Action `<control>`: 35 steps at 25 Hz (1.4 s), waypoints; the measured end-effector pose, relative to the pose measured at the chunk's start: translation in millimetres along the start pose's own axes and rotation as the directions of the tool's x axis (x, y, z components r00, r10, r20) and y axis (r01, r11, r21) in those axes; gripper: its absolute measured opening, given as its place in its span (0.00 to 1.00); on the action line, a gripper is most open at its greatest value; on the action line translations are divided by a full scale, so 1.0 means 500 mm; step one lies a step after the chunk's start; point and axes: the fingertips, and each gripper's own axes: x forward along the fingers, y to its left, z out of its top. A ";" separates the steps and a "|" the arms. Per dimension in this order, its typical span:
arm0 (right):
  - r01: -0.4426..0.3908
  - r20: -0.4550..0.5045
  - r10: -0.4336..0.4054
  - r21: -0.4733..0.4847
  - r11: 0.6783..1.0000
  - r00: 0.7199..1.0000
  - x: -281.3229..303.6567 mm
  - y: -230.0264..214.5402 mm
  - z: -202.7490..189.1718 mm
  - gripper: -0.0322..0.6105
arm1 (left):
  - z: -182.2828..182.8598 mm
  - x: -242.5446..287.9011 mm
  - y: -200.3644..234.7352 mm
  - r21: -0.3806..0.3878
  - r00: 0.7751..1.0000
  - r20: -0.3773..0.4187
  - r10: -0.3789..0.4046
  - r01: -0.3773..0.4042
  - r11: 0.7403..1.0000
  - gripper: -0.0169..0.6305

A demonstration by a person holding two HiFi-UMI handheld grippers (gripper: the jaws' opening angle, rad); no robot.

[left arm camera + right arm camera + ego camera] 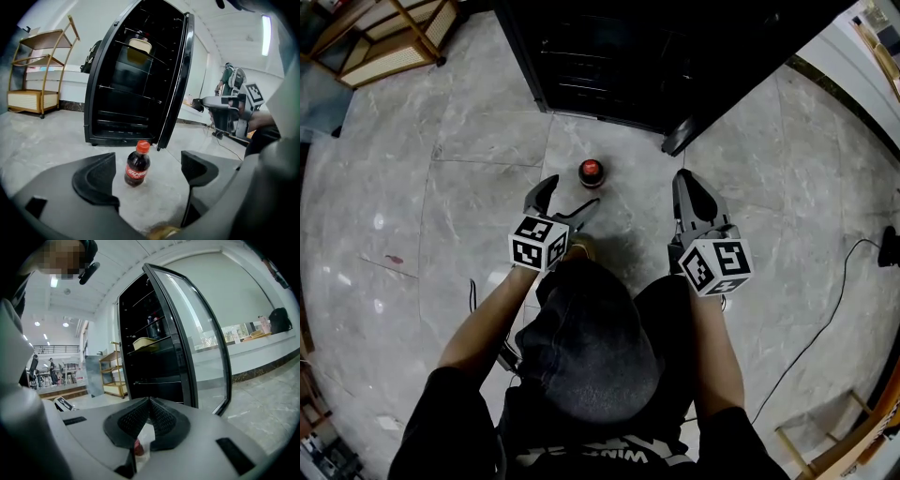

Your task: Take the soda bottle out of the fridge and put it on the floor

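A small cola bottle [592, 173] with a red cap stands upright on the grey tiled floor in front of the black fridge [628, 56], whose glass door [741, 84] is open. In the left gripper view the bottle [137, 164] stands free a little beyond my open left gripper [149, 171], roughly in line with the gap; neither jaw touches it. In the head view the left gripper [570, 199] is just short of the bottle. My right gripper [689, 192] hangs to the bottle's right, jaws closed on nothing. A sliver of the bottle [138, 446] shows under the right gripper [149, 401].
A yellowish container [139, 47] sits on an upper fridge shelf. A wooden shelf cart [389, 37] stands at the far left. A black cable [825, 309] runs over the floor at the right, near wooden furniture [853, 441]. People stand in the background.
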 end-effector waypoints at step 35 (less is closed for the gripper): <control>0.078 -0.131 -0.059 0.145 0.986 0.990 -0.091 0.233 0.781 0.09 | 0.913 -0.444 -0.177 -0.072 0.998 0.031 -0.053 0.055 0.996 0.04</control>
